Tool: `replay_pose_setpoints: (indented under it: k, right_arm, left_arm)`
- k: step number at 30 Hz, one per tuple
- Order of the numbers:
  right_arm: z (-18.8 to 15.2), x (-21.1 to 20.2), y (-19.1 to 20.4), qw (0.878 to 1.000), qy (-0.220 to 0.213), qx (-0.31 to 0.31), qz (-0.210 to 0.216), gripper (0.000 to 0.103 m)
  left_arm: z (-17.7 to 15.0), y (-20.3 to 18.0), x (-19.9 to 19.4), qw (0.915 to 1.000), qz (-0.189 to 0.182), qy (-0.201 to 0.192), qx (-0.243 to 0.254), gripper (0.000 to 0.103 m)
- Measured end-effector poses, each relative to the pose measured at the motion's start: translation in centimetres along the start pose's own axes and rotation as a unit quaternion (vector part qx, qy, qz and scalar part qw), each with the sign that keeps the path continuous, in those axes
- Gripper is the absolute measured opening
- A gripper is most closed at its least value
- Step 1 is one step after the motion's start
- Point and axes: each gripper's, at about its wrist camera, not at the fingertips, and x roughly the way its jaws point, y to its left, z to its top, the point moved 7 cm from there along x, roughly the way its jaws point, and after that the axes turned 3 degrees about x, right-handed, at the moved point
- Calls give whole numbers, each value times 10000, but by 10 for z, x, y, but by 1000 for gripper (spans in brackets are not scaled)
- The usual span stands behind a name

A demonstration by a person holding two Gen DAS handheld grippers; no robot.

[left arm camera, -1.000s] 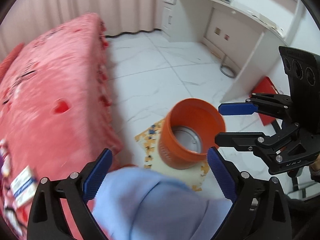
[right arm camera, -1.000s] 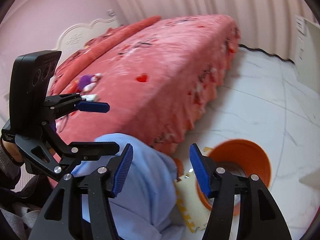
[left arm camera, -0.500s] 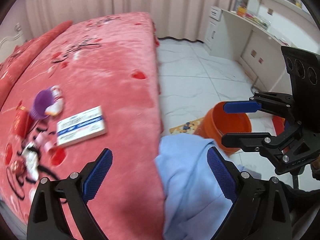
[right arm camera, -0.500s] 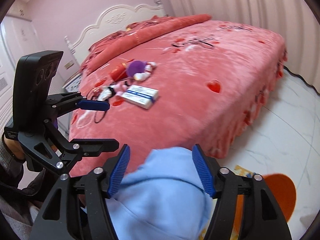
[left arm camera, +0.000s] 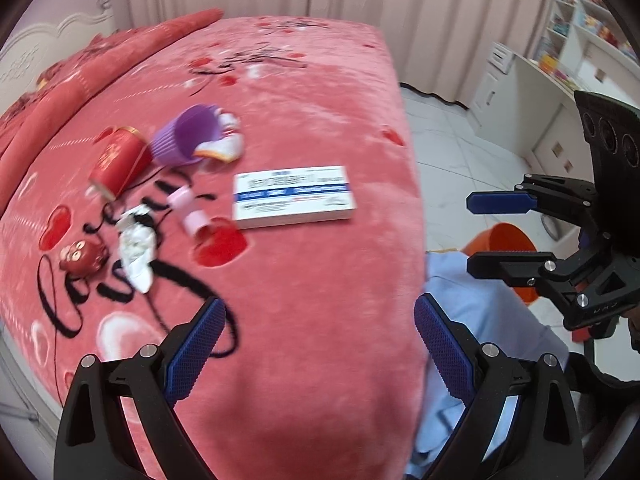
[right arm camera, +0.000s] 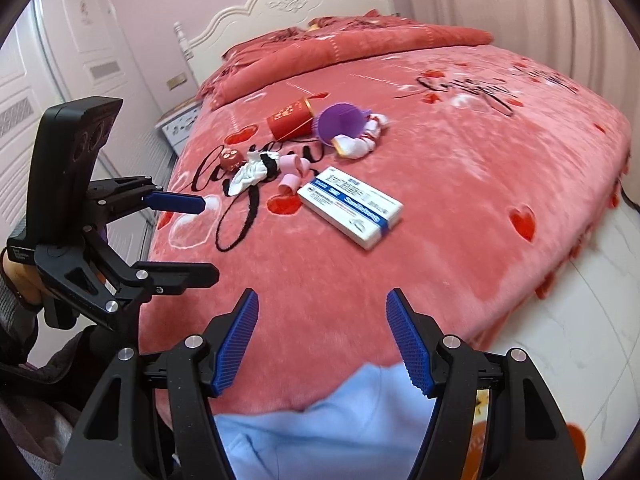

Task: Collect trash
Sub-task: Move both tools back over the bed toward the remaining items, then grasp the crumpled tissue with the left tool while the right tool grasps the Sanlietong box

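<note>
**A:** Start big. What fills the view?

**B:** The bed (left arm camera: 320,128), under a red plush cover with hearts and black script. Its foot edge runs down the right of the left wrist view, with pale tiled floor (left arm camera: 460,152) beyond, open as far as a white desk (left arm camera: 520,92). A second ago both cameras looked at that floor and the bin; they have since swung round onto the bed.

**B:** My own knee in light blue trousers (right arm camera: 320,432) sits against the near edge of the bed.

**A:** And the bin?

**B:** The orange bin (left arm camera: 504,248) stands on the floor off the bed's corner, mostly hidden behind the right claw (left arm camera: 472,232). Earlier it was in full view between the fingers.

**A:** The trash?

**B:** All on the bed, clustered mid-cover. Largest is a white and blue box (right arm camera: 352,210), lying flat, apart from the rest, with bare cover round it toward the near edge. Then a red can (right arm camera: 290,120) on its side touching a purple cup (right arm camera: 340,122), a crumpled white wrapper (right arm camera: 252,172), pink bits (right arm camera: 294,170), and a small red toy (right arm camera: 230,158).

**A:** Claws?

**B:** Left claw (left arm camera: 316,348) is released, fingers wide, nothing between them. Right claw (right arm camera: 322,340) is released too, empty, hovering over the near cover.
</note>
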Motion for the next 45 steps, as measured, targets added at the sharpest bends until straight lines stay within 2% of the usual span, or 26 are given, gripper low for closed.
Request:
replay_pose_setpoints:
  k: [3,5,11,22,27,33,35,37,43,45]
  right_arm:
    - [13,16,-1,9998,104,-184,28,67]
    - [22,26,-2,9994,150,-322,11,72]
    - [40,56,-7,9970,350,-686,31,72]
    - [62,114,-18,9861,799,-1457,15,73]
    - [71,132,-24,9807,862,-1755,-58,80]
    - [69,154,-29,9787,1089,-1741,80,80]
    - [65,158,-28,9789,1100,-1716,117,70]
    - [62,160,-27,9793,1072,-1715,50,70]
    - [63,158,-26,9850,985,-1418,69,70]
    - [63,158,-25,9865,962,-1320,88,70]
  left_arm:
    - [0,18,2,9998,74,12,-186,94]
    - [2,30,4,9995,116,-5,-301,94]
    - [5,63,11,9977,313,49,-593,94]
    - [8,94,26,9953,384,178,-869,94]
    - [8,109,32,9935,446,220,-1026,94]
    - [12,131,37,9896,554,222,-1307,94]
    - [13,138,39,9893,603,171,-1316,94]
    - [14,145,43,9892,668,176,-1295,94]
    - [15,161,55,9900,468,183,-1317,94]
    - [16,165,60,9911,464,202,-1232,88]
